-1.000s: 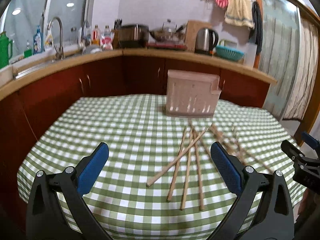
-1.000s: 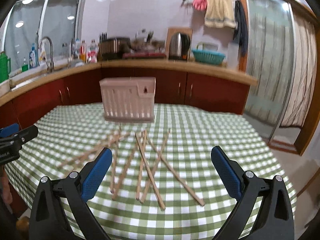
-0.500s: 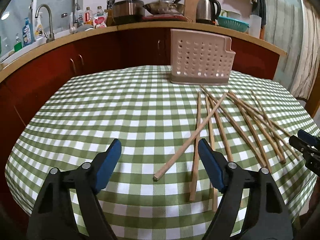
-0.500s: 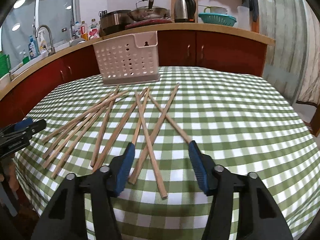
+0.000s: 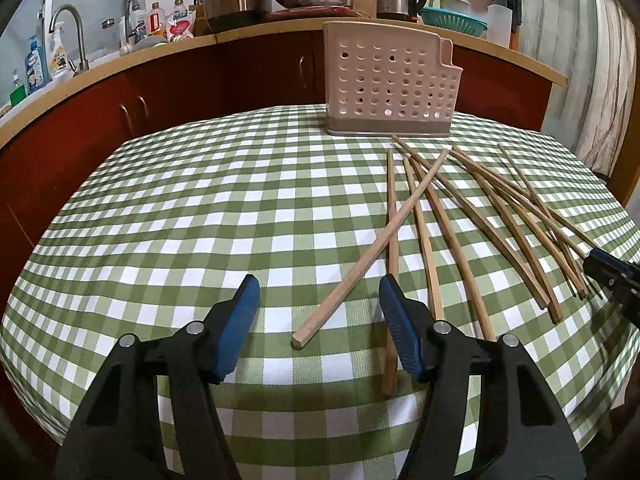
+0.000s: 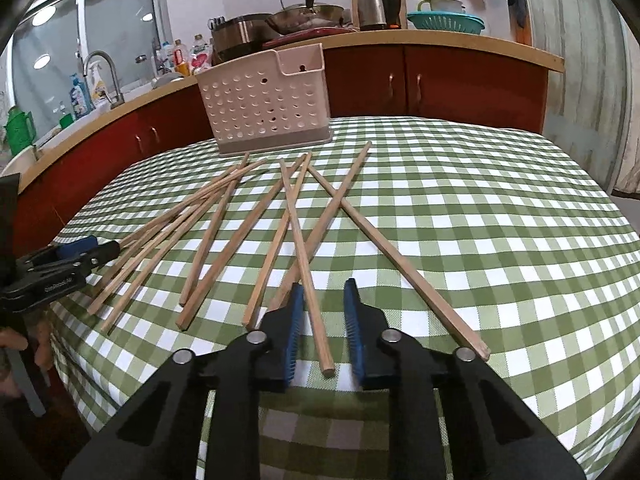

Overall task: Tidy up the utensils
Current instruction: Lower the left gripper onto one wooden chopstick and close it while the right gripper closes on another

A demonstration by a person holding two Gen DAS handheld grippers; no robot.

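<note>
Right wrist view: right gripper [image 6: 322, 306] is closing around one chopstick [image 6: 306, 264], pads not yet pressing; table edge [image 6: 304, 396] just below, perforated holder [image 6: 266, 108] far ahead. Left gripper [image 5: 316, 300], also closing, straddles another chopstick end [image 5: 316, 322] untouched.

A table [image 5: 168, 216] covered in a green-and-white checked cloth [image 6: 480, 240] carried everything. A pinkish perforated utensil holder [image 5: 386, 80] stood upright on it at the far side, well beyond both tongs. Wooden chopsticks [image 6: 224, 236] lay loose and crossed on the cloth between the holder and the tongs. One chopstick [image 5: 368, 250] lay slanted, its near end between the left gripper's [image 5: 318, 312] fingers. Another chopstick [image 6: 306, 264] ran between the right gripper's [image 6: 323, 320] closing fingers, its end toward the table's near edge.
</note>
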